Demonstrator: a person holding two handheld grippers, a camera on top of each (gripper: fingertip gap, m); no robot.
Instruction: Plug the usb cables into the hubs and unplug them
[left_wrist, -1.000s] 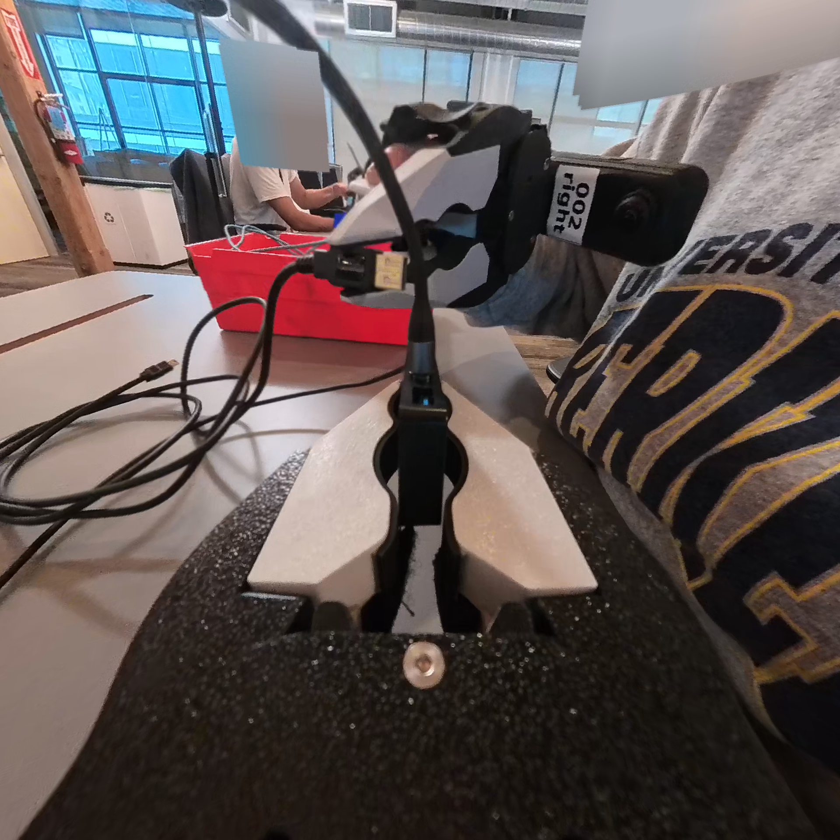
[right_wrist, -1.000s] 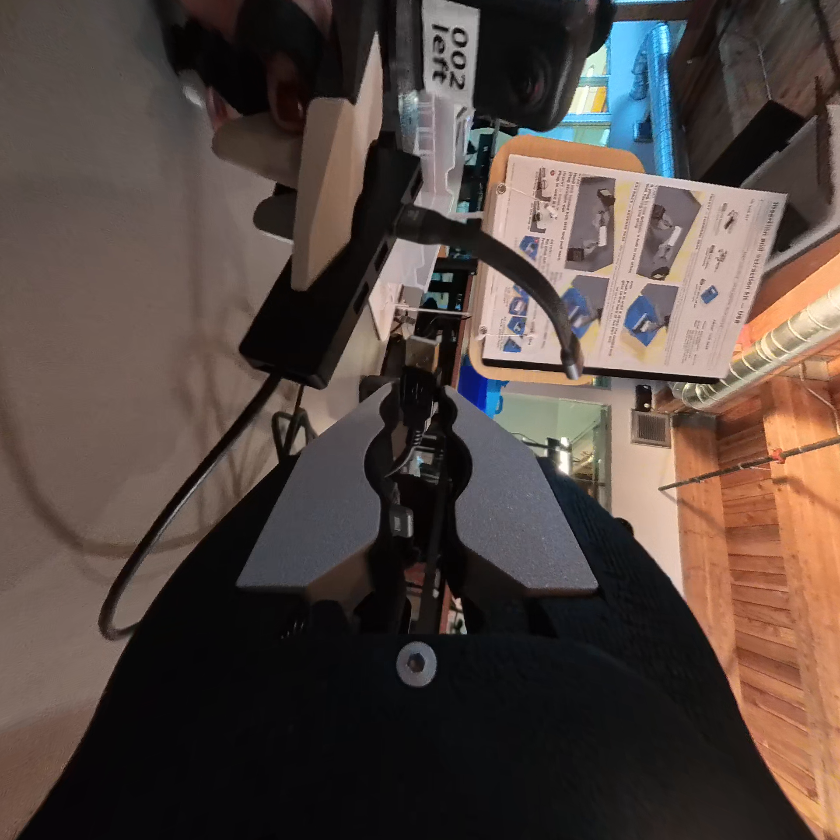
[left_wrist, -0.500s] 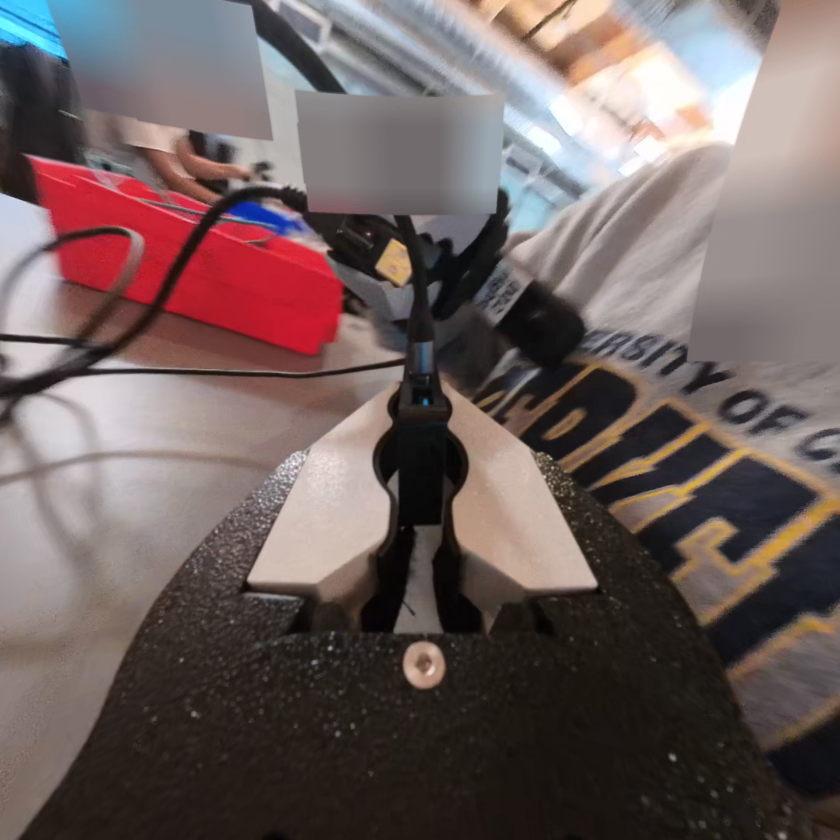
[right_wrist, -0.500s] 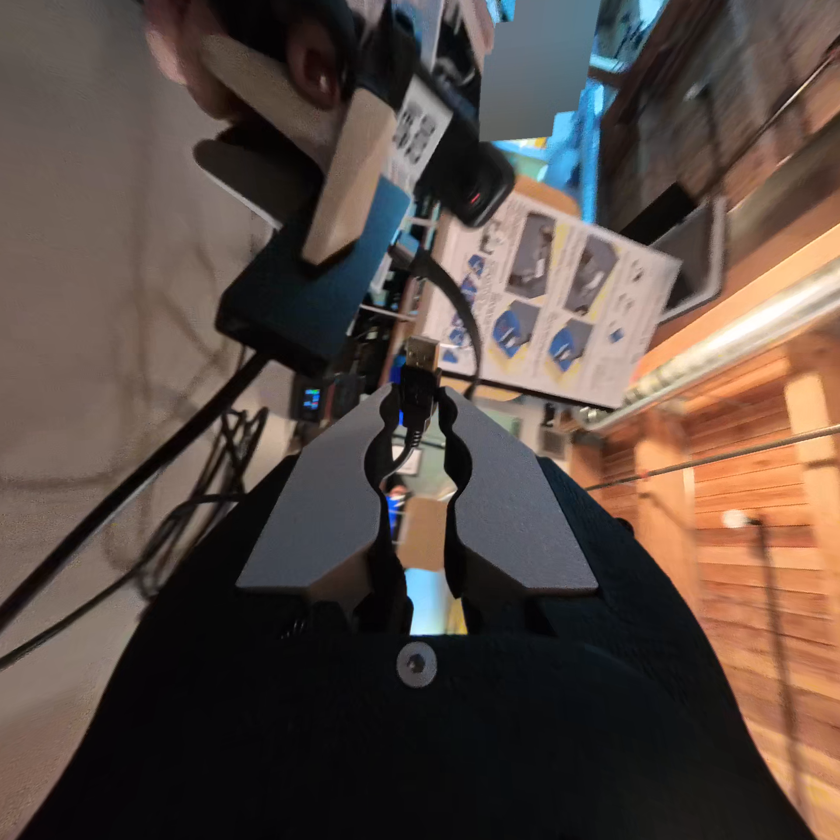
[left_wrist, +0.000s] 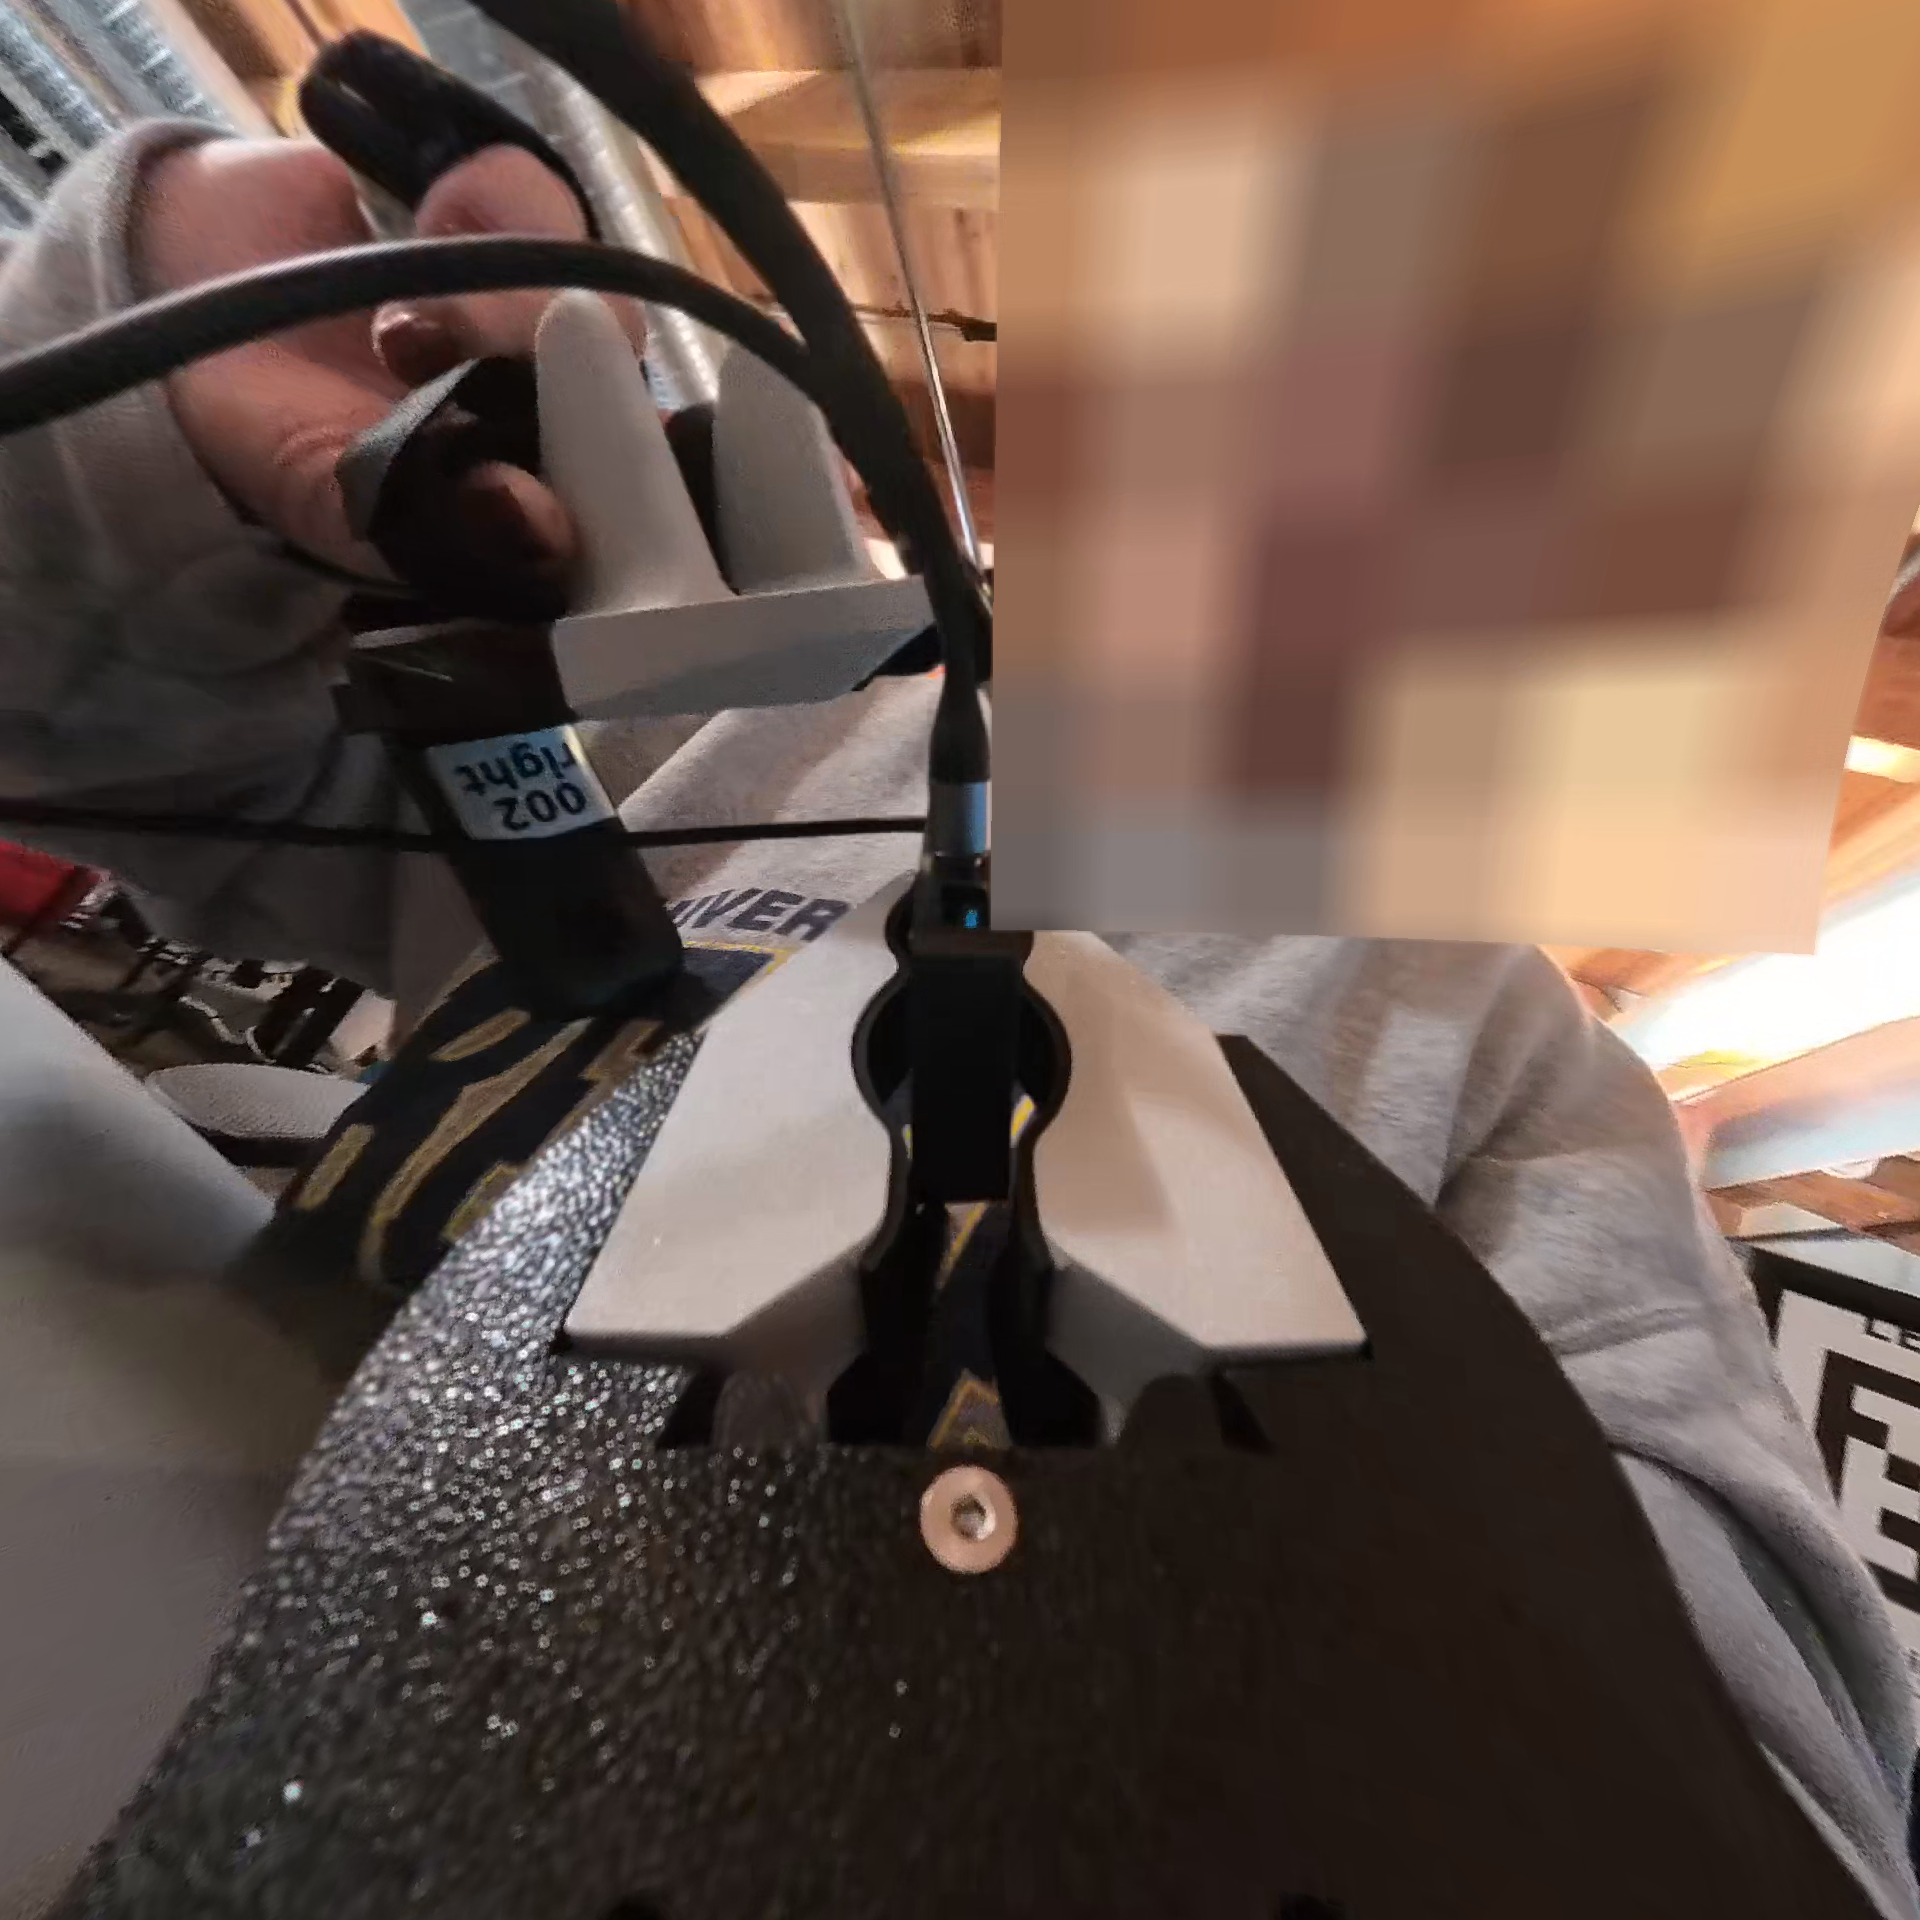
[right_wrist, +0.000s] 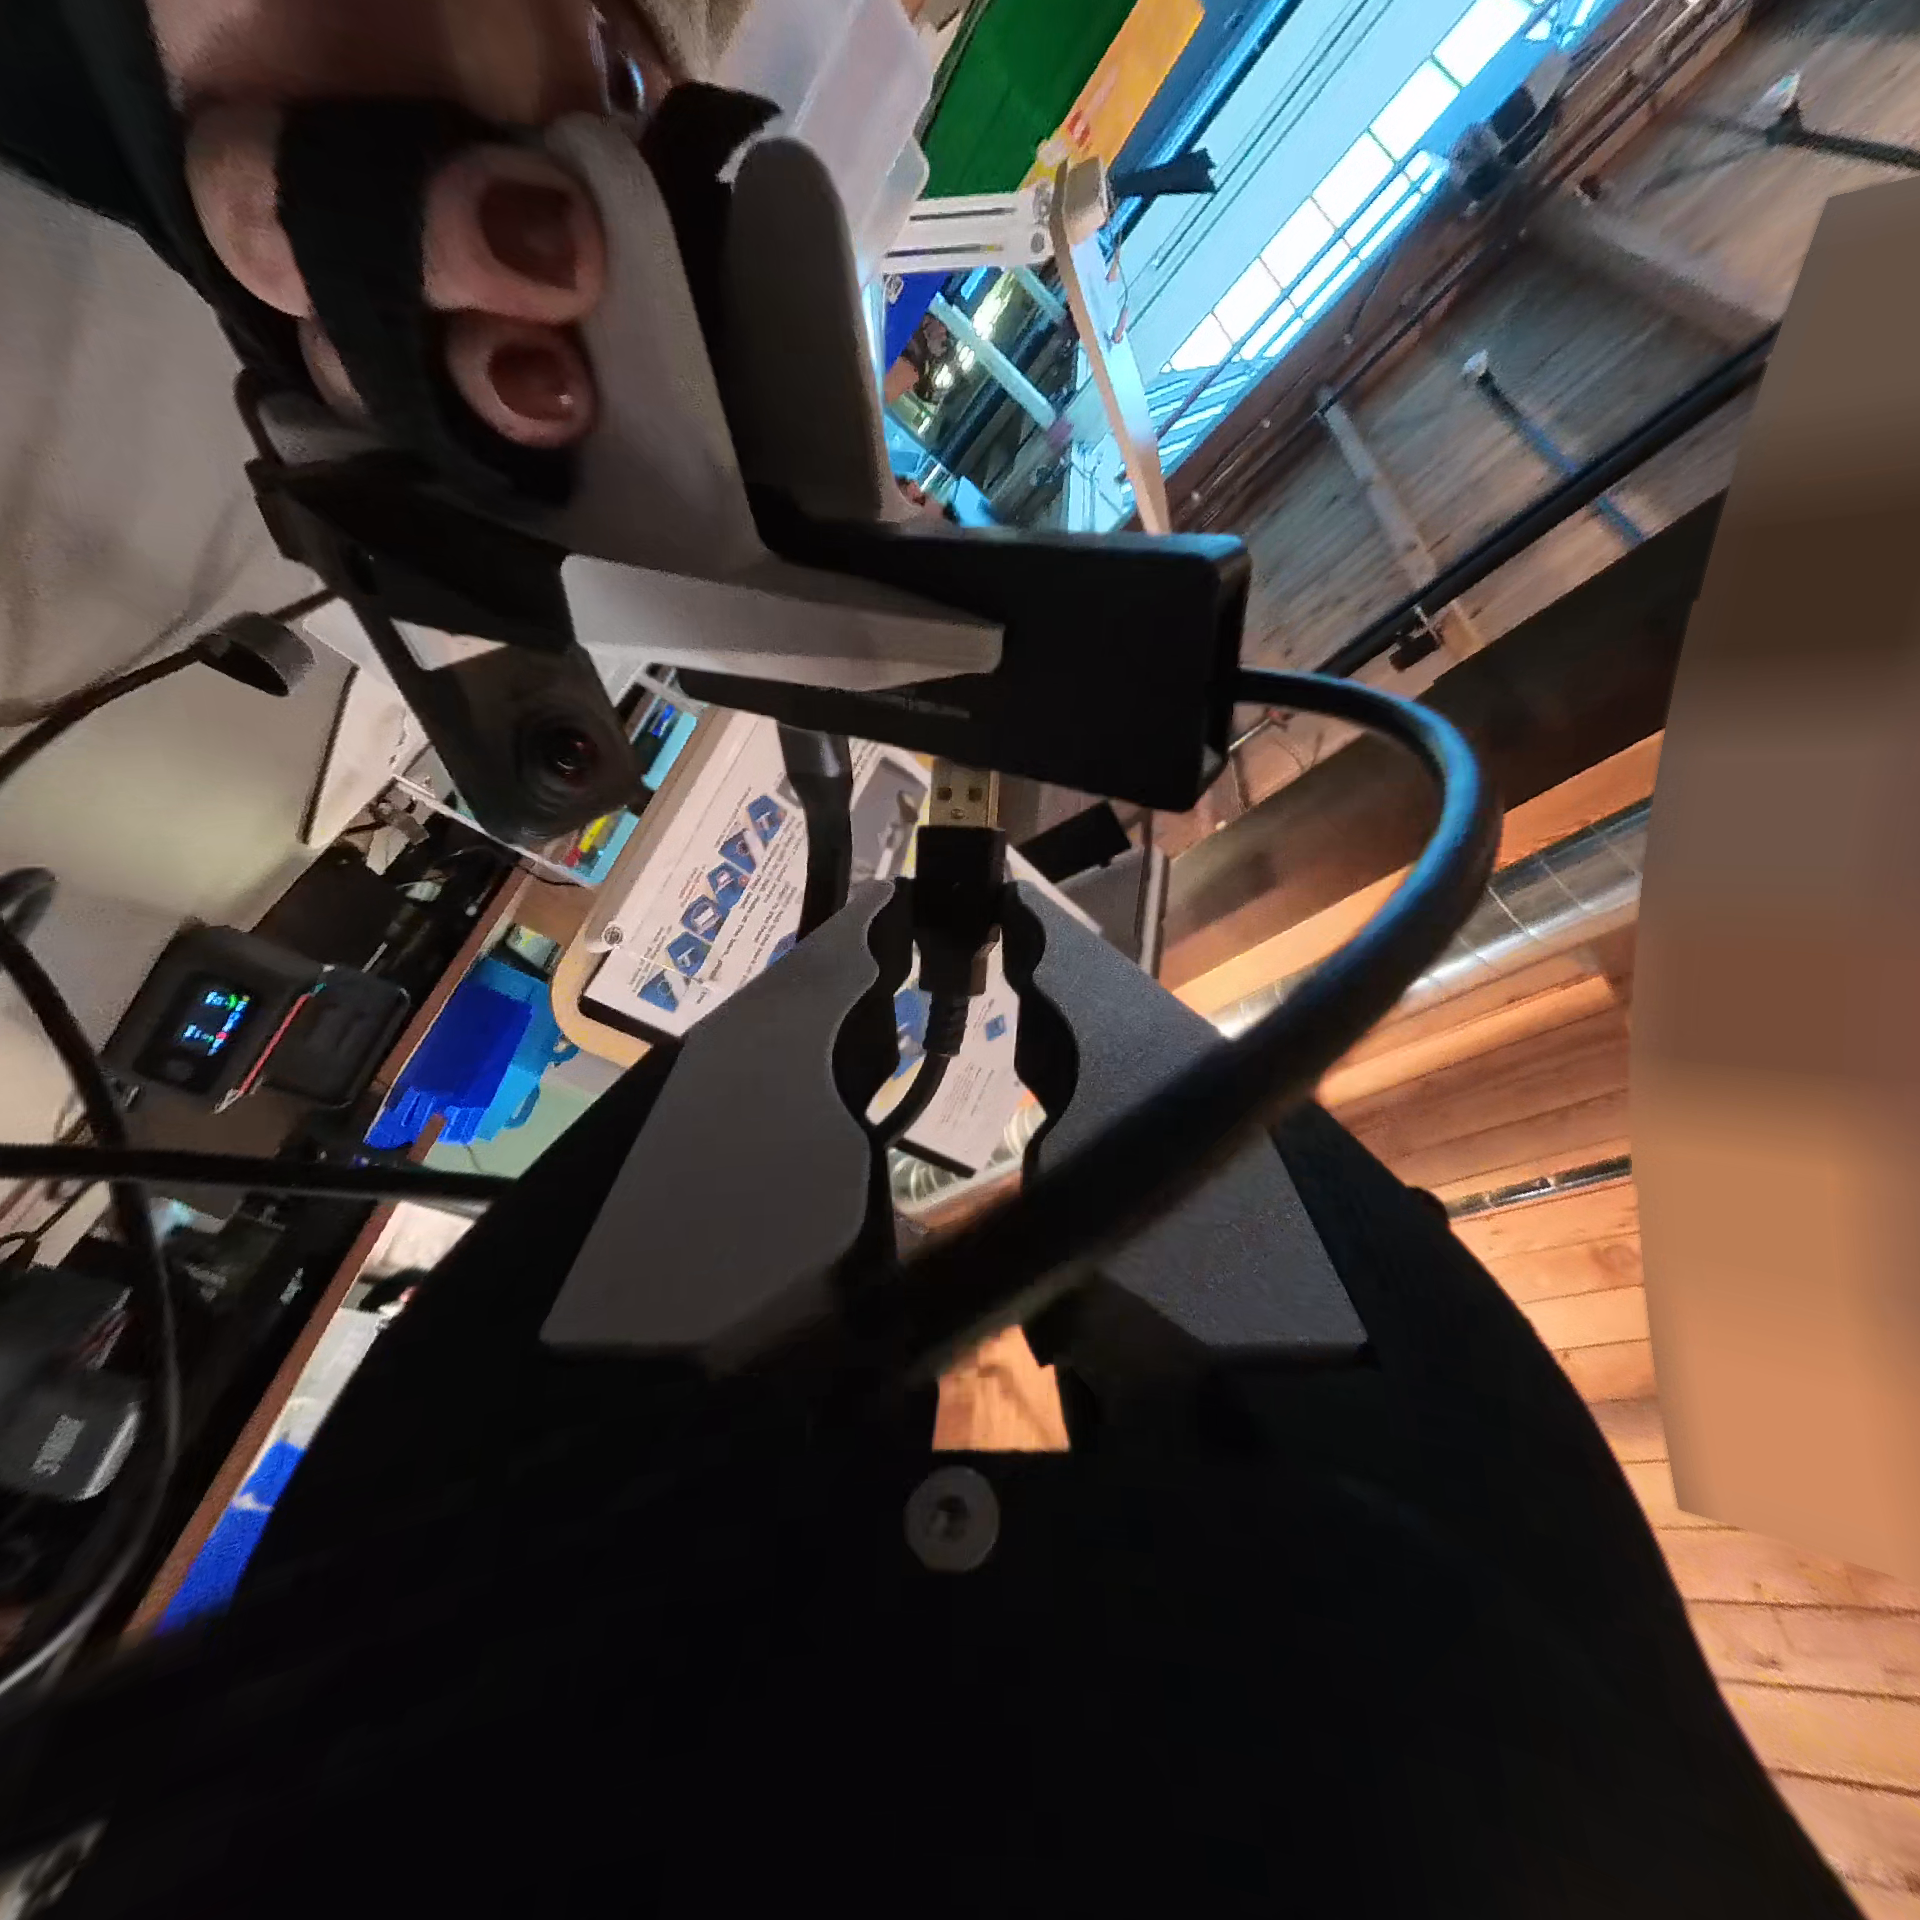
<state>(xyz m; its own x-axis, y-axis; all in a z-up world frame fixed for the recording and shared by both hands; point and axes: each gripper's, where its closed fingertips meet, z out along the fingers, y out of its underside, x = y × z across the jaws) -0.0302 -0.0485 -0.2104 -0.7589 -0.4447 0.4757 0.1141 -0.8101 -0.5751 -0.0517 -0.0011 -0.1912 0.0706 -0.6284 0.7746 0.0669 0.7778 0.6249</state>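
The left gripper has its fingers pinching a black USB hub, held in the air. The right gripper fingers pinch a black USB plug, its metal tip just below the hub's side, not inserted. The hub's own thick cable curves away.

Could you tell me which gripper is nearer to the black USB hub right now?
Left. The left gripper is clamped on the hub; the right gripper holds the USB plug just short of it.
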